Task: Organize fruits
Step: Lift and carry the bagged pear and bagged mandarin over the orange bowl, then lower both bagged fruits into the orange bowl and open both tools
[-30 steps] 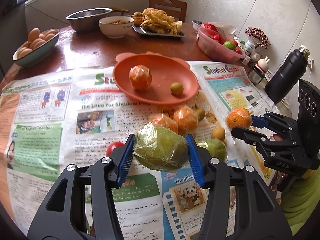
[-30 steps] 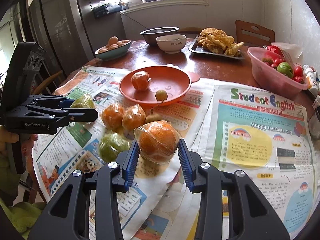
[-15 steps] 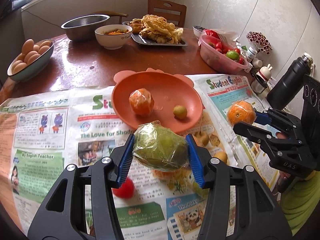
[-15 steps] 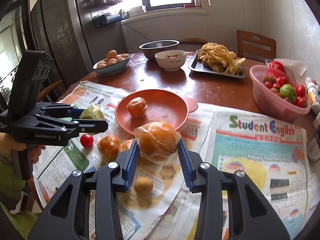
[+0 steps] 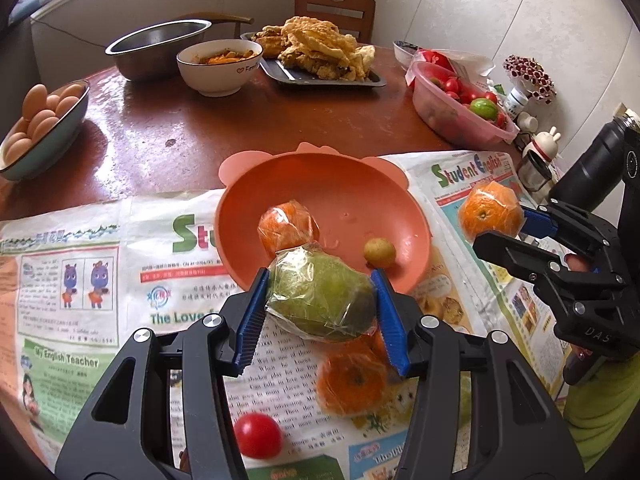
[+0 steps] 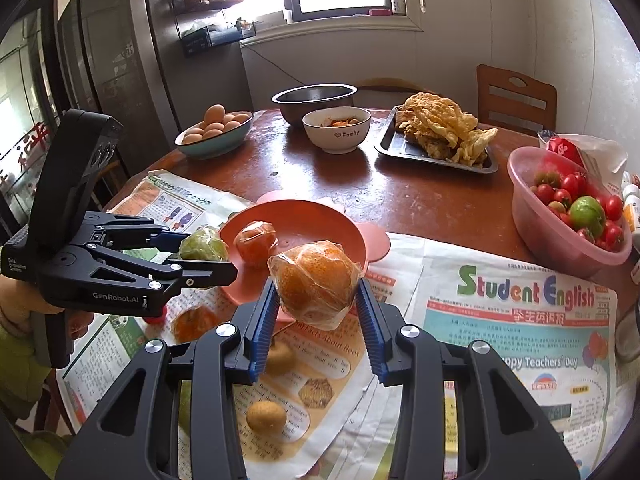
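Note:
My left gripper is shut on a plastic-wrapped green fruit, held in the air just before the near rim of the orange plate. The plate holds a wrapped orange and a small yellow fruit. My right gripper is shut on a wrapped orange, raised near the plate's right front edge. It also shows in the left wrist view. A wrapped orange and a red tomato lie on the newspaper below.
Two small brown fruits lie on the newspaper. Behind stand a bowl of eggs, a steel bowl, a white bowl, a tray of fried food, a pink tomato basin and a black bottle.
Both grippers have risen and moved forward toward the orange plate with their fruits. The loose fruits on the newspaper now lie lower in both views.

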`<action>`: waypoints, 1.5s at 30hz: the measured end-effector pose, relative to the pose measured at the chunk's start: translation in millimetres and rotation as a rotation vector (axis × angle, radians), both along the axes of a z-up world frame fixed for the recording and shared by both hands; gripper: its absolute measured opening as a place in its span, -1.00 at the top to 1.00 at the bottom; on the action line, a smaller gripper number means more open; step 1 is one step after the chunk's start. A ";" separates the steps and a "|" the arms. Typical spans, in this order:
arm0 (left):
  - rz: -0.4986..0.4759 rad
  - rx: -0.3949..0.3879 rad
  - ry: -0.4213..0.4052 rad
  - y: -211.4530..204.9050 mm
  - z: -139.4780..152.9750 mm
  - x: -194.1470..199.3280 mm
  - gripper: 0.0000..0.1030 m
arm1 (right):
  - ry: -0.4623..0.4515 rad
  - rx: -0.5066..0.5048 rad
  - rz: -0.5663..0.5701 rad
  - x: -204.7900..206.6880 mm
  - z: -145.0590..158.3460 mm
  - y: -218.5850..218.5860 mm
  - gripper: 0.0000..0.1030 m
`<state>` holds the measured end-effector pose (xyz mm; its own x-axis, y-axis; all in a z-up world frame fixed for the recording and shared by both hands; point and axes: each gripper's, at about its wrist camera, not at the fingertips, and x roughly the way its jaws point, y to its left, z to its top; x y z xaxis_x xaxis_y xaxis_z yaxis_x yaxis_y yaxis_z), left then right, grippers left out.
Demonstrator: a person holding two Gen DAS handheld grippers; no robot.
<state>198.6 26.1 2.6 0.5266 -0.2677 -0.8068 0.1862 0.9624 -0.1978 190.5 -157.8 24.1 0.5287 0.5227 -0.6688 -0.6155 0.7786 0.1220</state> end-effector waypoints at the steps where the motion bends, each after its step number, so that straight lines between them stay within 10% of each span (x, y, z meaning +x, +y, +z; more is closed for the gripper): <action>1: -0.003 0.000 0.003 0.0 -0.8 2.3 0.17 | 0.003 -0.003 -0.003 3.0 -1.1 1.3 0.26; 45: -0.013 0.024 0.027 1.7 -16.8 23.2 0.16 | 0.119 -0.124 0.142 71.0 -42.9 54.1 0.22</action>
<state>221.9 27.8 -14.2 0.5014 -0.2548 -0.8268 0.1934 0.9645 -0.1799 261.5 -103.8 -18.8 0.3690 0.4967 -0.7856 -0.7073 0.6984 0.1094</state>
